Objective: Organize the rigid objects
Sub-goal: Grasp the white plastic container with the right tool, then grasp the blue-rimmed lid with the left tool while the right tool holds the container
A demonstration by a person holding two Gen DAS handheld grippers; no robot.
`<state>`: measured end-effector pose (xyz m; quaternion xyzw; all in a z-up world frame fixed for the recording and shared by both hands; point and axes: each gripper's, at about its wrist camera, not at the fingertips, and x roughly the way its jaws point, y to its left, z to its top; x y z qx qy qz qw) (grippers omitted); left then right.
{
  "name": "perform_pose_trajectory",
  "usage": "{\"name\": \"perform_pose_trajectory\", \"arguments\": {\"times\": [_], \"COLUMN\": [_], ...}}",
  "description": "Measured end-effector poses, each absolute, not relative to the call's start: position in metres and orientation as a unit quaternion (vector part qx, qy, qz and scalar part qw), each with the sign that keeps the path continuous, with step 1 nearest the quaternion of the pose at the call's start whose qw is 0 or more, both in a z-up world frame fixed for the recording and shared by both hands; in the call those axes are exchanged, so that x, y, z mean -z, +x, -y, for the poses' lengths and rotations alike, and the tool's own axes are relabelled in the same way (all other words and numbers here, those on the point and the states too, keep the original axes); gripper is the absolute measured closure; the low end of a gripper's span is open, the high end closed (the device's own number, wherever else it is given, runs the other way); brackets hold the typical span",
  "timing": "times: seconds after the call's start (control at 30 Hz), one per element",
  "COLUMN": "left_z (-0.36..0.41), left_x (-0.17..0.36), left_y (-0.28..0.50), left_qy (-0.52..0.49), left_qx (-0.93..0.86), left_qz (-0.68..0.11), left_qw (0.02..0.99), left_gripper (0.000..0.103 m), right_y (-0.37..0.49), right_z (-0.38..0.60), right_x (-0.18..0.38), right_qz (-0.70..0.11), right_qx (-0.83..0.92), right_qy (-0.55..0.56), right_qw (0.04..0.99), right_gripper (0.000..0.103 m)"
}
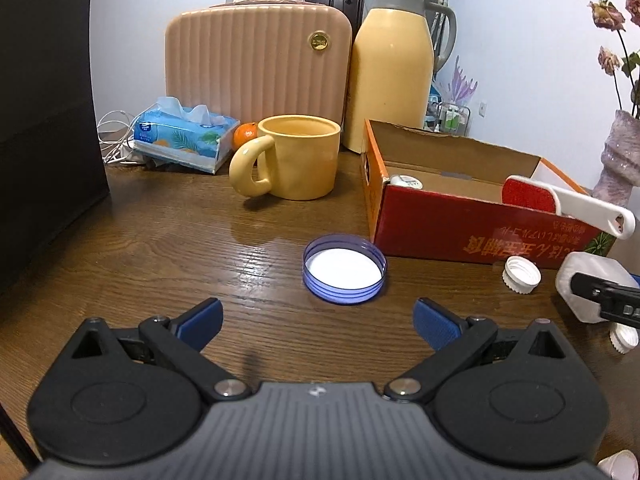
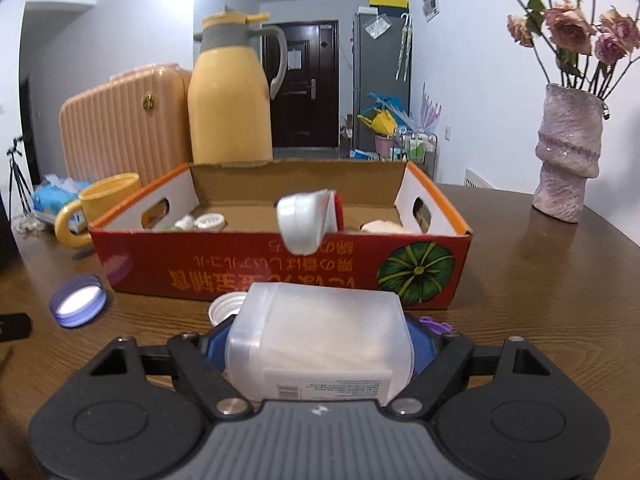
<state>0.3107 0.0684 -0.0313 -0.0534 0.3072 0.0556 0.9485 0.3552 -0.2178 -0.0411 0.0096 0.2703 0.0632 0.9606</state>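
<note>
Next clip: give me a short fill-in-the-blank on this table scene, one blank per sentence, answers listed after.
1. The right gripper is shut on a white plastic ____.
2. The left gripper has its blue fingers spread ____, with nothing between them.
3. The blue lid lies on the wooden ____, outside the red cardboard box.
4. The mug beside the box is ____ in colour.

Answers: bottle; open; table; yellow

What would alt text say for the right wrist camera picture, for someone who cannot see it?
The right gripper is shut on a translucent white plastic container just above a wooden table. Ahead sits an open red cardboard box holding a few small items, with a blue-rimmed lid lying to its left.
</note>
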Motion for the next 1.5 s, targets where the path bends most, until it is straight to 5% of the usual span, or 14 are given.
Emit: {"name": "perform_pose_trajectory", "arguments": {"times": [0.9, 0.97, 1.07, 1.5], "left_z": [-0.055, -0.059, -0.059, -0.066], "left_x": [0.061, 0.064, 0.062, 0.045], "left_y": [0.399, 0.404, 0.406, 0.383], "left_qy": [-0.045, -0.053, -0.045, -0.066], "left_qx": [-0.065, -0.064, -0.060, -0.044], "left_qz": [-0.350, -0.355, -0.348, -0.319], "left_qw": [0.933, 0.931, 0.935, 0.944], "left_gripper": [0.000, 0.005, 0.036, 0.036], "right_y": [0.326, 0.327, 0.328, 0.326], "right_z": [0.273, 0.273, 0.273, 0.275], "right_x": [0.030, 0.031, 0.033, 0.031], "right_qz": [-0.223, -0.223, -0.227, -0.217], "right_qx": [-0.015, -0.014, -0.013, -0.013], "right_qy": [0.047, 0.048, 0.046, 0.049], "right_qw": [0.974, 0.973, 0.973, 0.975], "right_gripper": [0.021, 0.021, 0.021, 0.021]}}
